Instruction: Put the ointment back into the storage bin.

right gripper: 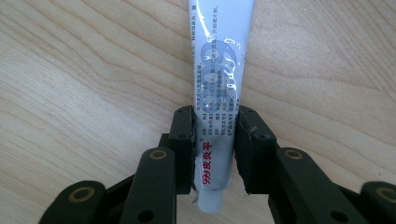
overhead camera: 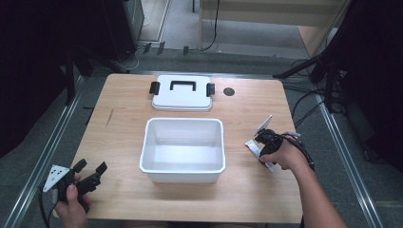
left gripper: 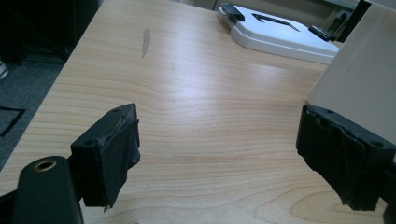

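A: High view, wooden table. White open bin sits mid-table; taking that as the landmark. What lies beyond it?

B: The bin's white lid, flat on the table just past the bin's far wall, apart from it. Black handle on top, a black clasp at each end. A small dark round spot in the tabletop to the right of the lid.

A: Left of the bin?

B: The left gripper, held in the person's left hand near the table's near-left corner, well apart from the bin. Grey three-cornered plate on top. Jaws spread wide, nothing between them. Left gripper view confirms: bare wood in the gap of the left gripper, the bin's white wall at the right edge, the lid farther back.

A: Right of the bin?

B: The right gripper, in the person's right hand, near the bin's right wall but not touching it. It pinches a white tube.

A: Detail from the right gripper view?

B: The right gripper has both pads pressed onto the tube near its capped end; cap points toward the camera, the flat body runs away over the wood. Red and grey print on the tube. Cannot tell whether the tube touches the table.
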A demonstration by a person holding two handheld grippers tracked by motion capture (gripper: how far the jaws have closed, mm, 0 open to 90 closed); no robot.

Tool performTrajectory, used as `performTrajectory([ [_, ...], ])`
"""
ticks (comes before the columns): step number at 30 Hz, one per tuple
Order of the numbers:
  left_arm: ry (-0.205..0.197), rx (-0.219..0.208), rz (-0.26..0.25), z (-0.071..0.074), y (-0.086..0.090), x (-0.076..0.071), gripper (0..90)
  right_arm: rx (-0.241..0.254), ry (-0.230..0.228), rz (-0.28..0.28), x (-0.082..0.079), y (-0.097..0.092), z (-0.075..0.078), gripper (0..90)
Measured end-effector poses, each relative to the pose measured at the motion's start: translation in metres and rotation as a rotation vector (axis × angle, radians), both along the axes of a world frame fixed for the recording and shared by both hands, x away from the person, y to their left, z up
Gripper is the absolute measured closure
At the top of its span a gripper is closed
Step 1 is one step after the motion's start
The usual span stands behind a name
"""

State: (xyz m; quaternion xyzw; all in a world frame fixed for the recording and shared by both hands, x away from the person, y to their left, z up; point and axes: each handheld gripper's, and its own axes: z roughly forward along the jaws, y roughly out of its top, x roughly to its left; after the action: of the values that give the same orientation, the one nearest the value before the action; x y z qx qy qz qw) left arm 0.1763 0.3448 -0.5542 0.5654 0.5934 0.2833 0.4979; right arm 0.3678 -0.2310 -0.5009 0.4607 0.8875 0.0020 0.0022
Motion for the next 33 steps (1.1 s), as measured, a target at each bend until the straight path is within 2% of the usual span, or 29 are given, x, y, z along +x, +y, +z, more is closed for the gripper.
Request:
performTrajectory([
  [7,-0.002,0.002,0.003,0.000,-0.001,0.000,14.2,0.006,0.016,-0.004,0.001,-0.002,0.001,72.2],
  [10,-0.002,0.002,0.005,0.000,-0.001,0.000,14.2,0.012,0.002,-0.014,0.001,-0.003,0.001,72.5],
  [12,-0.003,0.002,0.007,0.000,-0.001,0.000,14.2,0.034,-0.001,-0.020,0.001,-0.004,0.004,72.5],
  [15,-0.004,0.004,0.013,0.000,-0.002,0.000,14.2,0.087,-0.005,-0.041,0.000,-0.001,0.013,72.5],
  [21,-0.010,0.007,0.017,0.000,-0.001,0.000,14.2,0.128,-0.020,-0.023,-0.002,0.008,0.034,72.5],
  [26,-0.011,0.008,0.017,0.000,-0.002,0.000,14.2,0.145,-0.037,-0.010,-0.004,0.016,0.049,72.6],
  [33,-0.011,0.008,0.021,0.000,-0.002,0.000,14.2,0.142,-0.052,0.023,-0.008,0.027,0.069,72.7],
])
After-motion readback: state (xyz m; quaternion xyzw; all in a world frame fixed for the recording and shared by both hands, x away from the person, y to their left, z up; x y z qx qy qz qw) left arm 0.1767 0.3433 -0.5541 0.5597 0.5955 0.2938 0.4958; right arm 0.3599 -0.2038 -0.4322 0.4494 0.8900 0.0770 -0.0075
